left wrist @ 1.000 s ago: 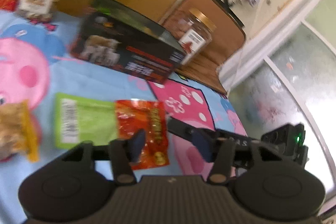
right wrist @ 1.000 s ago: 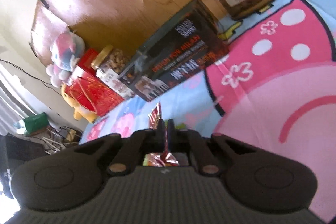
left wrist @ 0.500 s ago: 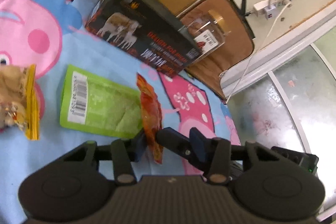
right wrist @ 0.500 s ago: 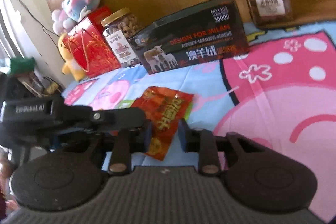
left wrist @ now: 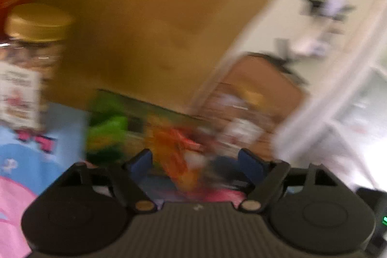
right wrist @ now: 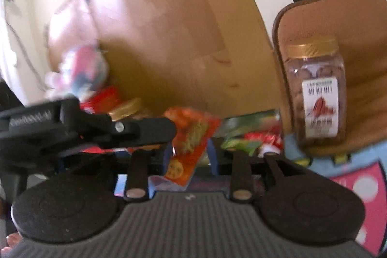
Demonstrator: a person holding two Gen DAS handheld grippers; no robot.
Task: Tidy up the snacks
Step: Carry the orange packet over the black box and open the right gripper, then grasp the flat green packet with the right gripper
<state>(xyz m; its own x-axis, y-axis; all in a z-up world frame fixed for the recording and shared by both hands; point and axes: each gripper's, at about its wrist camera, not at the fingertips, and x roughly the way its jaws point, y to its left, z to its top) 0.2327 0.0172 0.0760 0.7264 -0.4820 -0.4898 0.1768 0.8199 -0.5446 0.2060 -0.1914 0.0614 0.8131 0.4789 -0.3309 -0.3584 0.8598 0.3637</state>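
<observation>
While both grippers' jaws stand open, the orange snack packet (right wrist: 191, 139) hangs upright between the right gripper (right wrist: 188, 158) jaws (left gripper (left wrist: 194, 162) just beside it), above the box (right wrist: 251, 122).

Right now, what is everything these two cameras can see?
snack packet: one, orange-red, upright between the right gripper's fingers
right jar: one, clear with gold lid, on the brown mat
left jar: one, clear with gold lid, far left
red box: one, red, behind the left jar
plush toy: one, pink and white, blurred, back left
green wrappers: green, too blurred to count, behind the packet
cardboard: one, brown, standing at the back
brown mat: one, against the wall at right
cloth: one, blue and pink, under everything
left gripper: black, blue pads, jaws wide apart
right gripper: black, jaws apart
</observation>
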